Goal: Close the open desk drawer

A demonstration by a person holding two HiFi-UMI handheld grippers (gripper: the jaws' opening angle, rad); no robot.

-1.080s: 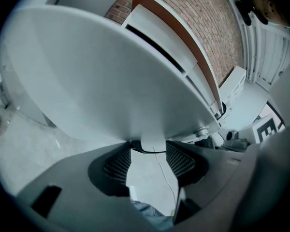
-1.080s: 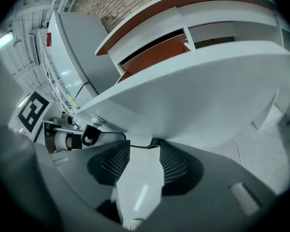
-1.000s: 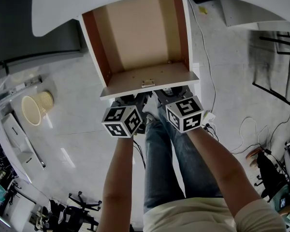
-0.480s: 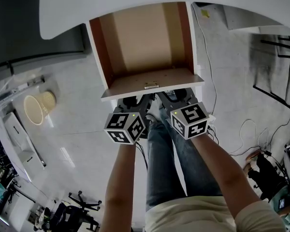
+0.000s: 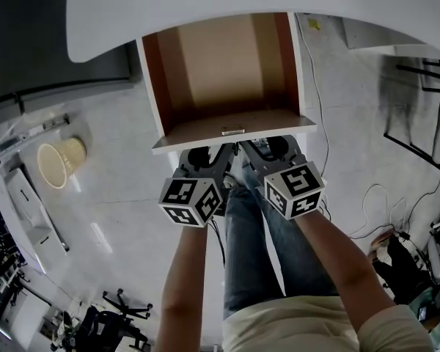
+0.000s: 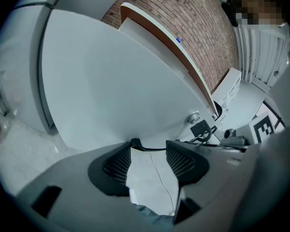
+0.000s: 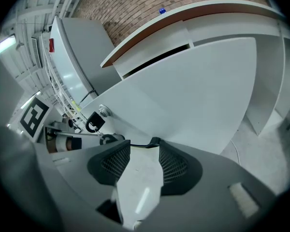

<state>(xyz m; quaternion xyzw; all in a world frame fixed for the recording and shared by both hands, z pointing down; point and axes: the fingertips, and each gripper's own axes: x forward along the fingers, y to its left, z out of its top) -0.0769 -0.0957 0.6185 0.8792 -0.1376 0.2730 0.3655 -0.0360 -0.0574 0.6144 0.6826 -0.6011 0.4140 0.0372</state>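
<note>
Empty, jaws apart: left tool (image 6: 150, 151), right tool (image 7: 144, 150), by drawer front (image 6: 121, 81).

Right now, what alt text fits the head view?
Seen from steeply above, an open desk drawer with a bare wooden inside juts out from under a white desk top. Just before its white front, the left gripper and right gripper sit side by side, jaws open and empty. A woven basket stands on the floor at left.
</note>
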